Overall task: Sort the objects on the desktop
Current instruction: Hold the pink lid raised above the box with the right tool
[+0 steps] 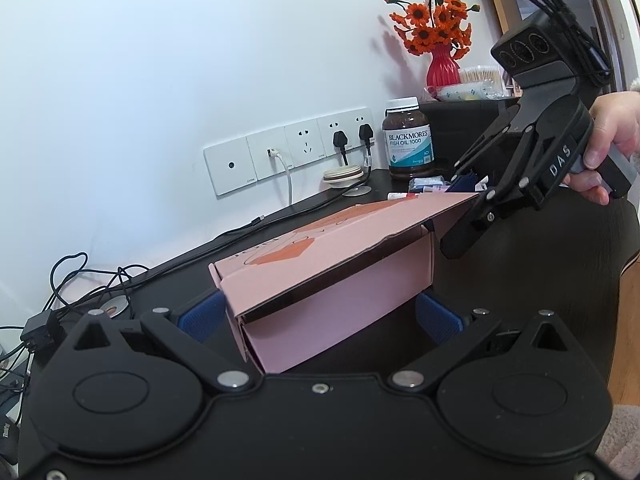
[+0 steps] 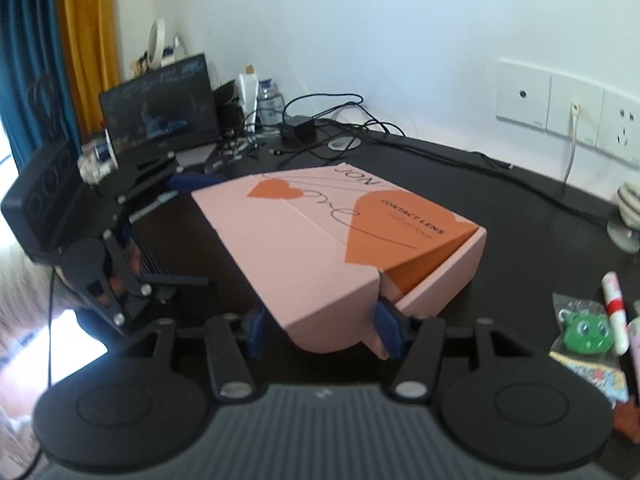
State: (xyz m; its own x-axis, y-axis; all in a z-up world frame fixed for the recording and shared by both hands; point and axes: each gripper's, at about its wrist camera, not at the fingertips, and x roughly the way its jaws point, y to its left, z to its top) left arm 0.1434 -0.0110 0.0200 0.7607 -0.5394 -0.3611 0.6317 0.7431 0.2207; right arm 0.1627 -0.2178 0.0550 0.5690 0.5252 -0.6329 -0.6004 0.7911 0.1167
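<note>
A pink cardboard box [image 1: 332, 280] with orange hearts lies on the black desk [image 1: 540, 264]; it also shows in the right wrist view [image 2: 320, 240]. Its lid [image 1: 340, 236] is raised at a slant. My left gripper [image 1: 320, 316] is open, its blue pads either side of the box's near end; whether they touch is unclear. My right gripper [image 2: 322, 330] holds the lid's front flap between its blue pads. It shows in the left wrist view [image 1: 476, 208] at the lid's far corner. The left gripper appears in the right wrist view [image 2: 176, 232] at the box's left.
A fish oil bottle [image 1: 410, 138], red vase of orange flowers [image 1: 442, 64] and small packets [image 1: 432, 184] stand behind the box. Wall sockets [image 1: 292, 152] and cables [image 1: 100, 284] are at left. A laptop [image 2: 160, 108], green frog keychain [image 2: 582, 328] and a tube [image 2: 614, 304] lie on the desk.
</note>
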